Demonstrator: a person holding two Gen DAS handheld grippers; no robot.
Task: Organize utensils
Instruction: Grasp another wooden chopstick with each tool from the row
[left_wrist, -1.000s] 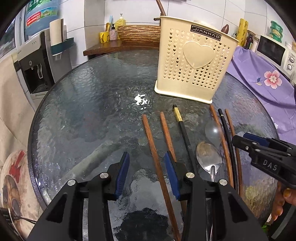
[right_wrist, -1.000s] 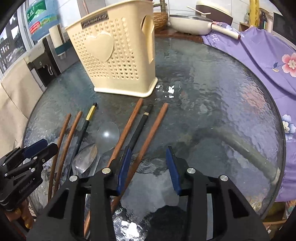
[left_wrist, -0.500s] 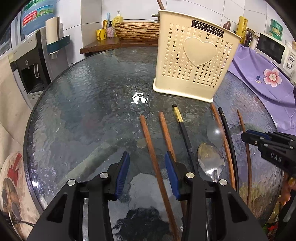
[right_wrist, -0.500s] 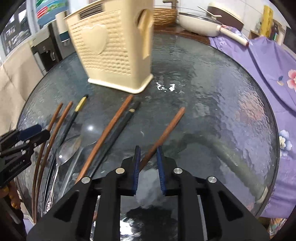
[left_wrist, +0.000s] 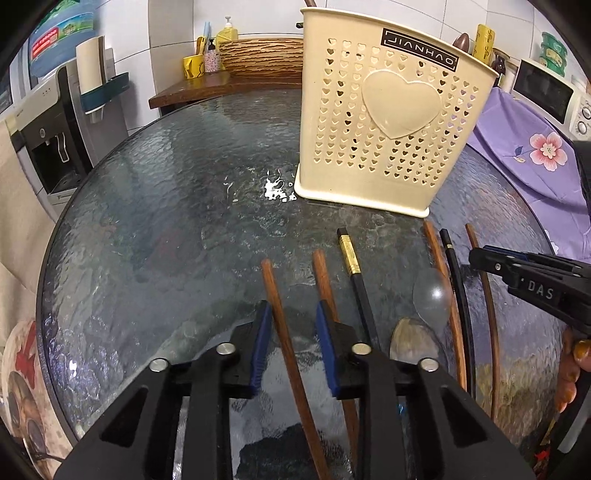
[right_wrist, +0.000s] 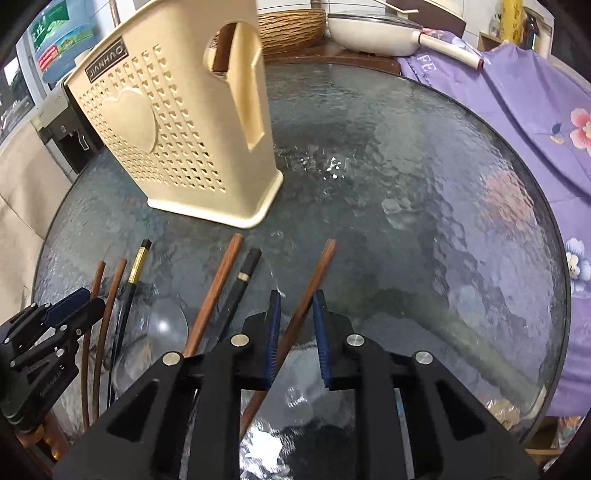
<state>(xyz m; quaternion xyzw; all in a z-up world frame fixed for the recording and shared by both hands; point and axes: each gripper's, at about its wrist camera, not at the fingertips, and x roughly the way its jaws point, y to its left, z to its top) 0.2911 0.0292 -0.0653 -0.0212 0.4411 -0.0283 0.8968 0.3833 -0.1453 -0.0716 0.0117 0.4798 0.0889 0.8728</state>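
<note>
Reopened since half a second ago, right gripper (right_wrist: 296, 325) straddles a brown wooden chopstick (right_wrist: 310, 291); left gripper (left_wrist: 291, 328), released, straddles another brown wooden chopstick (left_wrist: 275, 295).

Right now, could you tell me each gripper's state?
Left gripper: open, astride leftmost brown wooden chopstick.
Right gripper: around rightmost brown wooden chopstick; grip cannot be told.

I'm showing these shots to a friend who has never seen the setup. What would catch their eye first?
Probably the cream utensil holder with its raised heart, upright at the far side of the round glass table. Next, the chopsticks and spoons fanned out in front of it, with a brown chopstick between the left gripper's open blue pads and another brown chopstick between the right gripper's.
</note>
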